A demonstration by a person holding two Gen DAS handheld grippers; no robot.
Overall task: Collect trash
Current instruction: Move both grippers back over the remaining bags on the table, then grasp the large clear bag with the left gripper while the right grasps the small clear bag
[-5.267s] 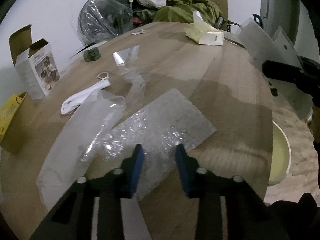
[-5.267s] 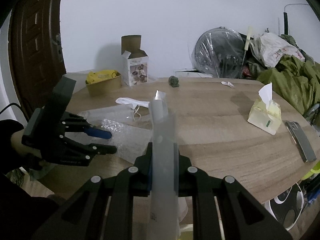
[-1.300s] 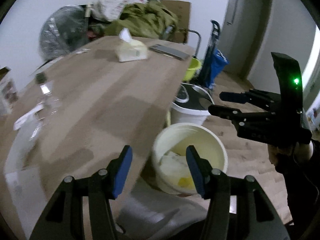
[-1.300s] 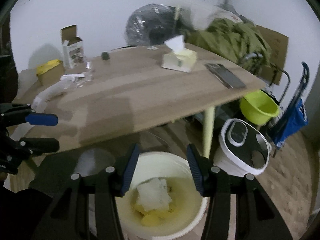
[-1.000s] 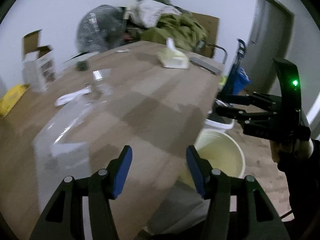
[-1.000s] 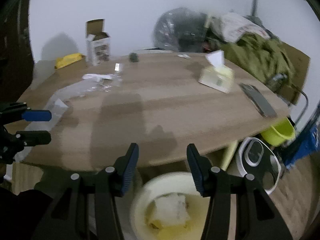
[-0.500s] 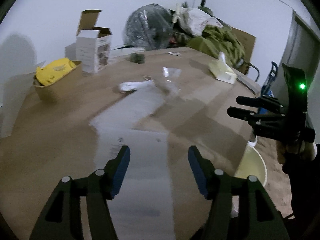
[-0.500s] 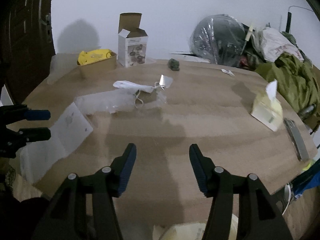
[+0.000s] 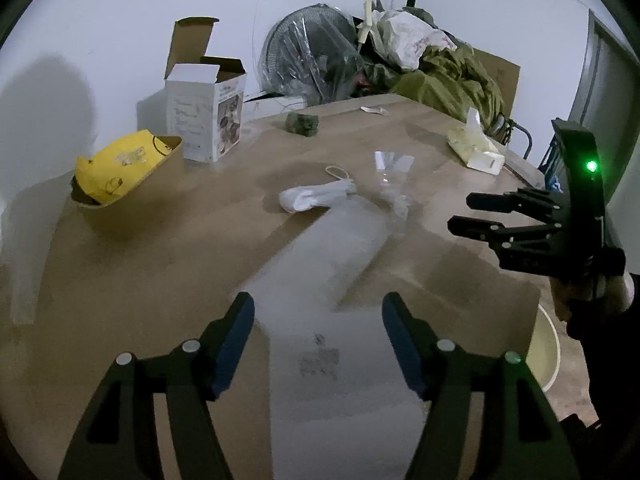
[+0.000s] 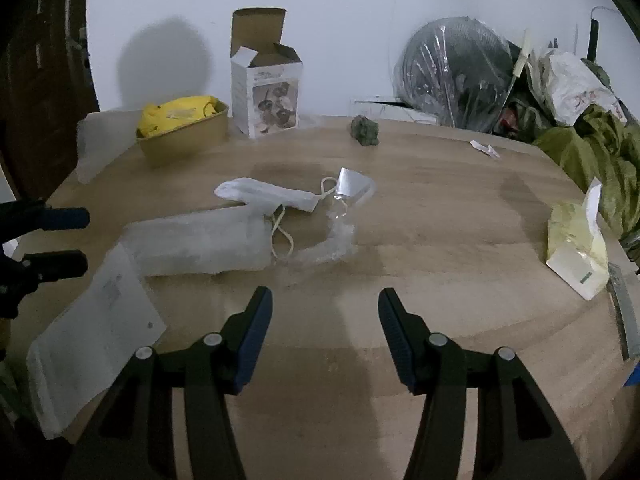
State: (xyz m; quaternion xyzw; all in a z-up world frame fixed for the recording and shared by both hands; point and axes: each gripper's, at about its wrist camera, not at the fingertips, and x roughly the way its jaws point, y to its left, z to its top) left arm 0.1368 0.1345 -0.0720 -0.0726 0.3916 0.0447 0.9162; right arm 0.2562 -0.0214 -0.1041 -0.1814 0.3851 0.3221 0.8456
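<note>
Left wrist view: left gripper, empty and opening, should straddle the flat plastic sheet's edge; right gripper gapes, empty.

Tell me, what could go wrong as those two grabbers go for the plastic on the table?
The flat plastic sheet hangs over the table edge; a nudge from the left gripper, whose jaws are opening above it, might slide it onto the floor. The face mask rests partly on the frosted bag, so lifting one could drag the other. The right gripper, open and empty, may struggle to pinch thin film lying flat.
</note>
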